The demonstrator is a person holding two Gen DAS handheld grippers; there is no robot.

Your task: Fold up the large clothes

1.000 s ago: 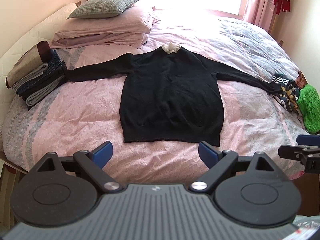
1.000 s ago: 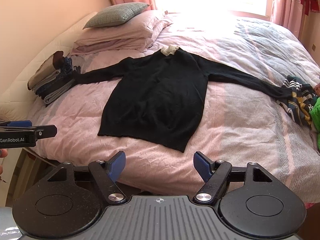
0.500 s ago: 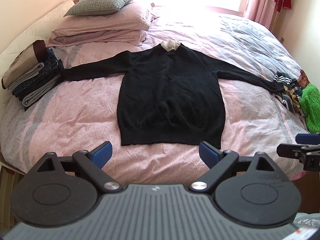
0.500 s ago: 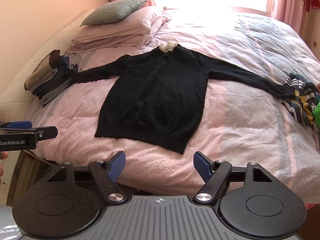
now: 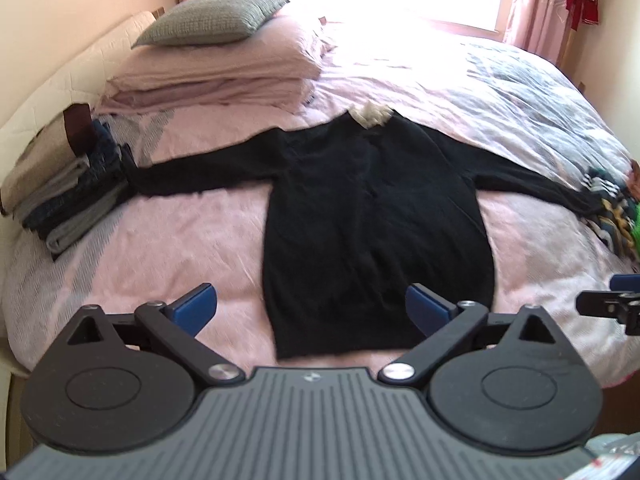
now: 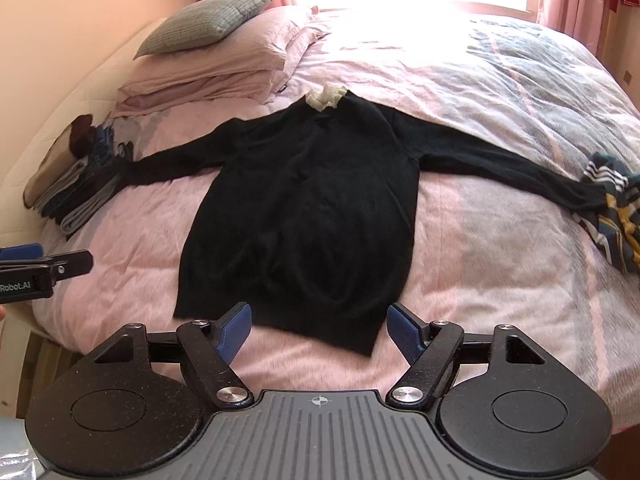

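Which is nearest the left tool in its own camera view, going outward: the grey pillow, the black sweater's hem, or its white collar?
From the left tool:
1. Black sweater's hem, just ahead, between the fingers.
2. White collar, mid-bed, at the sweater's far end.
3. Grey pillow, far left, atop the pink pillows.

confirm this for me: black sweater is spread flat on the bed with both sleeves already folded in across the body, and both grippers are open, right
Not quite. The black sweater lies flat on the bed, but both sleeves stretch straight out to the sides, not folded in; the right wrist view shows it. The left gripper and right gripper are open.
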